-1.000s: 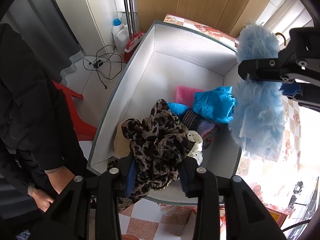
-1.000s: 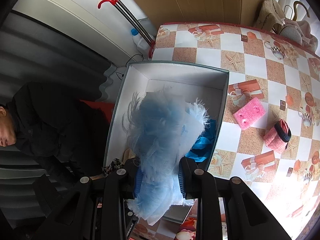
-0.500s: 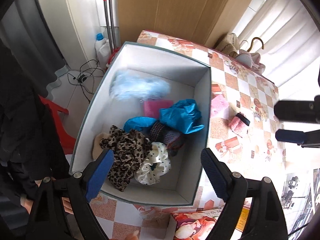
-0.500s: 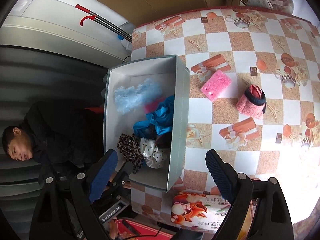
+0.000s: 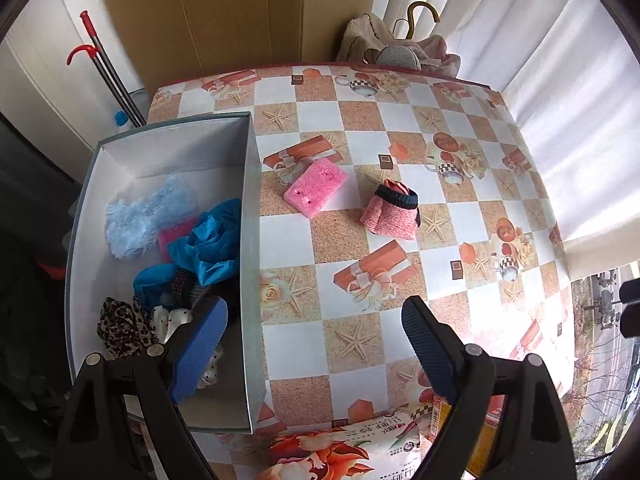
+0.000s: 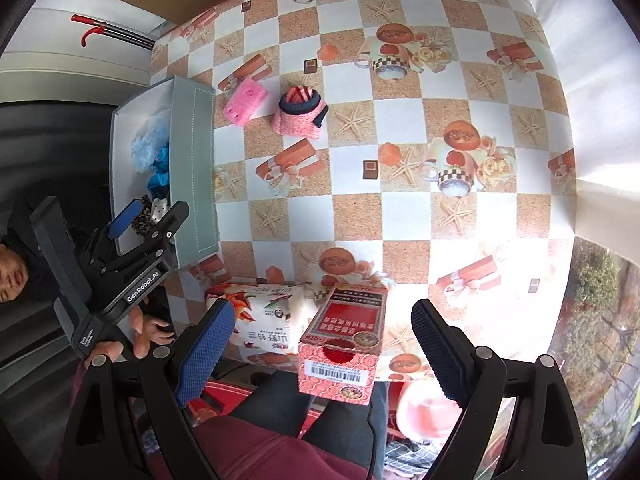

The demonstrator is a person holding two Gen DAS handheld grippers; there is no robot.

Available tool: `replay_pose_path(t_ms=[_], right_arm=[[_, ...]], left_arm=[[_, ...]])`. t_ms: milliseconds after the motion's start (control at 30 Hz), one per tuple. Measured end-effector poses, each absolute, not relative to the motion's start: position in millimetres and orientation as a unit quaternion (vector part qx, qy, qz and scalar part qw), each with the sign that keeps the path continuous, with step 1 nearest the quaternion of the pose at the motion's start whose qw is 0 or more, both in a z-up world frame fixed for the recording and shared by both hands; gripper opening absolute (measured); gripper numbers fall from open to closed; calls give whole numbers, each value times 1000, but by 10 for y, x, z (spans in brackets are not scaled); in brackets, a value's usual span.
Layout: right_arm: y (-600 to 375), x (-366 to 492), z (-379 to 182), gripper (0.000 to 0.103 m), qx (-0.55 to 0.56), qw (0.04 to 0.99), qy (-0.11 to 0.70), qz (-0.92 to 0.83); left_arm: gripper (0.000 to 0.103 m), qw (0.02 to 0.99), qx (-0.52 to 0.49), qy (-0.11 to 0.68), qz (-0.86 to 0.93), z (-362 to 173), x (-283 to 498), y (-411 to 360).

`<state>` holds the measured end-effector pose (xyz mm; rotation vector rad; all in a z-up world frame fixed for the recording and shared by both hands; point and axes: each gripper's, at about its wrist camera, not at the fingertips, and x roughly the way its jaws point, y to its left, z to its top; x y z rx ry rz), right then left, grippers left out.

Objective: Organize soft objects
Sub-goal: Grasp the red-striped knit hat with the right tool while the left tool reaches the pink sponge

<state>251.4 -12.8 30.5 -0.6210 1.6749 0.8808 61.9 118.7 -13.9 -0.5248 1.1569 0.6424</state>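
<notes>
A grey box (image 5: pixel 251 216) with a white inside stands at the table's left edge. In it lie a fluffy light-blue piece (image 5: pixel 140 216), a blue cloth (image 5: pixel 212 240), a leopard-print scarf (image 5: pixel 120 326) and a white dotted cloth (image 5: pixel 170 320). A pink sponge (image 5: pixel 316 186) and a rolled pink knit sock (image 5: pixel 392 214) lie on the table to the right of the box. My left gripper (image 5: pixel 312 344) is open and empty over the box's right wall. My right gripper (image 6: pixel 322 344) is open and empty above the table's near edge. The sponge (image 6: pixel 245 102) and sock (image 6: pixel 299 116) show in the right wrist view too.
The table has a checkered cloth (image 5: pixel 440 240). A red carton (image 6: pixel 344 344) and a printed packet (image 6: pixel 268 320) stand at its near edge. Clothes and a hanger (image 5: pixel 400 46) lie at the far edge. A mop handle (image 5: pixel 108 68) leans behind the box.
Both grippers opened: the leopard scarf and the fluffy blue piece dropped into the box. Both grippers then rose and swung right, toward the table.
</notes>
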Motion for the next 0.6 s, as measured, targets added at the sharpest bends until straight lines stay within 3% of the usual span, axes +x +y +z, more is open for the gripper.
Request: replay_pose_path(t_ms=[133, 533, 600], right_arm=[[335, 2728, -130, 91, -287, 574, 664, 384], [1493, 2428, -1483, 91, -339, 528, 636, 449], [1518, 2343, -1599, 85, -365, 527, 621, 450]], left_arm=[[91, 751, -232, 538, 305, -232, 725, 1144], [91, 722, -233, 549, 350, -549, 896, 1262], [91, 719, -224, 553, 356, -591, 979, 1286]])
